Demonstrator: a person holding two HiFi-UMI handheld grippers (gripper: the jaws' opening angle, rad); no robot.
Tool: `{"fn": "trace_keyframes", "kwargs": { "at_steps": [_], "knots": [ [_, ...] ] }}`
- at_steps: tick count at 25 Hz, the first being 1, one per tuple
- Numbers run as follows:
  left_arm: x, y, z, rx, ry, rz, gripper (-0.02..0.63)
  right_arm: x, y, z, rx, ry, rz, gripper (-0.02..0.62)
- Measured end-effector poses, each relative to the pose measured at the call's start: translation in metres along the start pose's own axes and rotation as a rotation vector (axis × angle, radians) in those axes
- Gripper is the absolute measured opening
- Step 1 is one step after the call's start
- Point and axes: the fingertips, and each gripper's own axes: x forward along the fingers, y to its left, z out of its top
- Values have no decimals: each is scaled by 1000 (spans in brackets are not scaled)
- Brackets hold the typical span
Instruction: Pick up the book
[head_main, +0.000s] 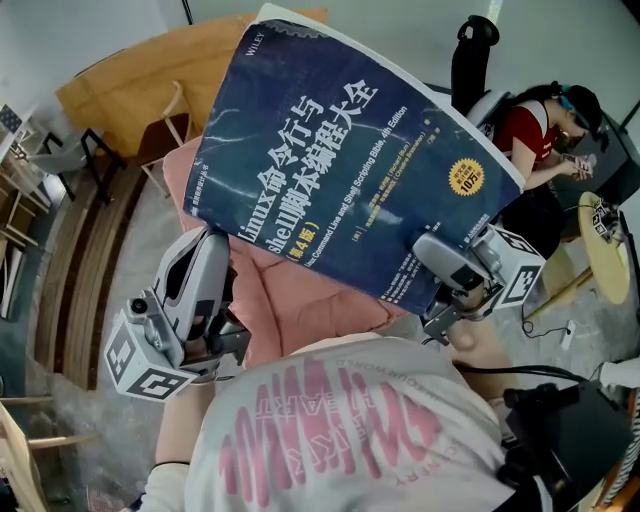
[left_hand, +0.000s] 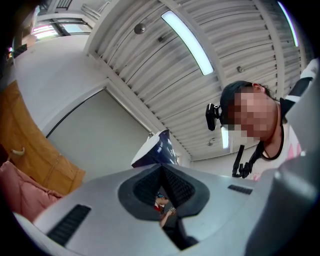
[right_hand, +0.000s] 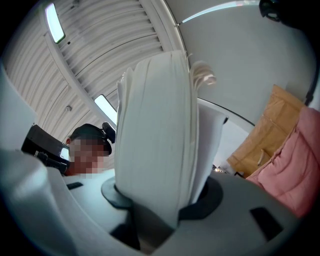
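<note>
Since the book (head_main: 340, 170) is judged heavy and floppy, it is pinched at its 5 o'clock edge by the right gripper (right_hand: 157, 205); the left gripper (left_hand: 162, 170) is pressed together, empty.

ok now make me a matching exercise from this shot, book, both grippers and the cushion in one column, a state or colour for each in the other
Things:
1. book
2. left gripper
3. right gripper
4. cushion

States or colours:
a. jaws together, nothing between them
b. pink
c. dark blue cover, held up in the air
d. clamped on the page edges

Pairs: 1-c, 2-a, 3-d, 4-b
</note>
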Motion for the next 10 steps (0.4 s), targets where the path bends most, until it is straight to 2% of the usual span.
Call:
{"fn": "trace_keyframes", "kwargs": {
  "at_steps": [10],
  "knots": [
    [0,2,-2,4,-9,7,9,0,-4,0,-19,21,14,198]
  ]
}}
